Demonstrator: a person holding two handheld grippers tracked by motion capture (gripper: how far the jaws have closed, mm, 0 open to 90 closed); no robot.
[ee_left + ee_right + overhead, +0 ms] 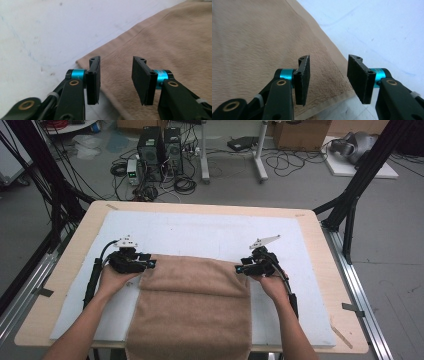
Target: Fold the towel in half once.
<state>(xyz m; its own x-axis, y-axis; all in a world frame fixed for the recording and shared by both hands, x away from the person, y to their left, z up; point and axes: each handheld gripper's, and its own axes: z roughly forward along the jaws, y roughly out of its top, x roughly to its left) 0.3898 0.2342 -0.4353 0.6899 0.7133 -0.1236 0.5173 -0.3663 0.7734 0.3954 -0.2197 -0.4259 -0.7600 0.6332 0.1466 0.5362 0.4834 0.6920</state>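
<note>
Beige cloth: a soft tan terry towel (pixel 192 307) lay on the white mat (pixel 210 235) of the wooden counter (pixel 320 265), its near end hanging over the front edge and its far part folded over, with the fold edge turned away from the person.
Left tool (pixel 150 264): it was at the far left corner of the towel, jaws apart with the corner just under them, nothing clamped.
Right tool (pixel 241 269): it was at the far right corner, jaws also apart and empty, the towel edge running between and below them.
Step in hand: probably taking both far corners for a next fold.
Next move: it calls for lowering both tools and closing them on the corners at the same time, so the edge stays straight.
</note>
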